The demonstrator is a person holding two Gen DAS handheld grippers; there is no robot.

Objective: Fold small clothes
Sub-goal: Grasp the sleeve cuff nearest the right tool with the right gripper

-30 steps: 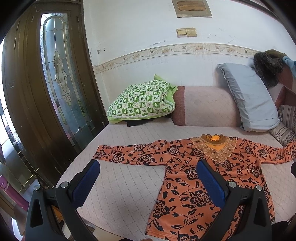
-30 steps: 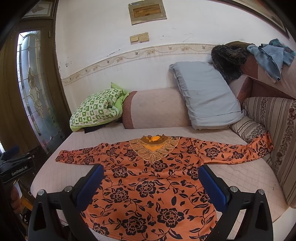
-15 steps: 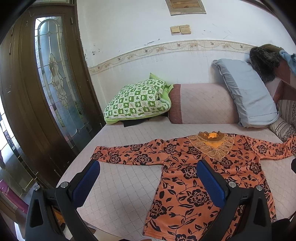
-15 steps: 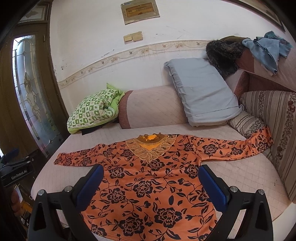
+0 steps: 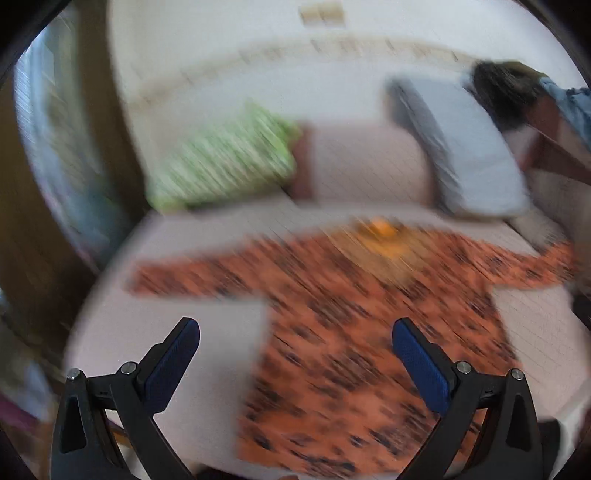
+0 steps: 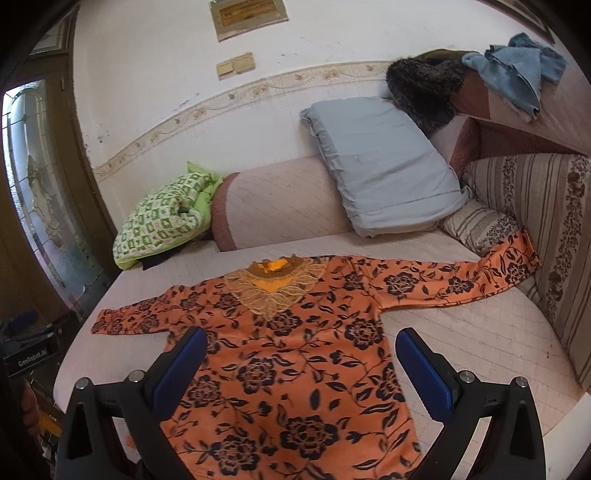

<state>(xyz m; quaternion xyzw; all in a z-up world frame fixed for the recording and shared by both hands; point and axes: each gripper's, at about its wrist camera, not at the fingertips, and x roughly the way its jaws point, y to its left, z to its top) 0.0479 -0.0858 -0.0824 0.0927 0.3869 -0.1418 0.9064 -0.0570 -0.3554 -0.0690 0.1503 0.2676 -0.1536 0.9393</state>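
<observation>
Mattress [image 6: 480,332] in pale quilted pink, filling the lower part of both views, bounded by a door with leaded glass [image 6: 37,192] on the left and a striped cushion wall [image 6: 554,229] on the right. Bolster [image 6: 280,203] of the same pink along the back wall, with a grey pillow [image 6: 376,166] leaning on it and a green checked pillow [image 6: 162,218] at its left end. Dark furry item [image 6: 421,92] and crumpled blue cloth [image 6: 517,70] up on the ledge at top right.

Orange floral blouse [image 6: 288,362] spread flat on the mattress, front up, unfolded, hem toward the cameras, lace yoke [image 6: 275,284] toward the bolster. Left sleeve [image 6: 129,319] stretched out to the mattress edge by the door; right sleeve [image 6: 461,284] reaching to the striped cushions, its cuff riding up against them.

Right gripper [image 6: 301,369] above the lower body of the blouse, blue pads [image 6: 424,376] spread wide, nothing between them, not touching the cloth. Left gripper [image 5: 295,362] likewise wide apart and empty, over the blouse's left flank [image 5: 332,350] and the bare mattress [image 5: 166,332] beside it; left wrist view heavily motion-blurred, so finer detail cannot be told. Two small wall plates [image 6: 236,66] and a framed plaque [image 6: 247,14] high on the white wall.
</observation>
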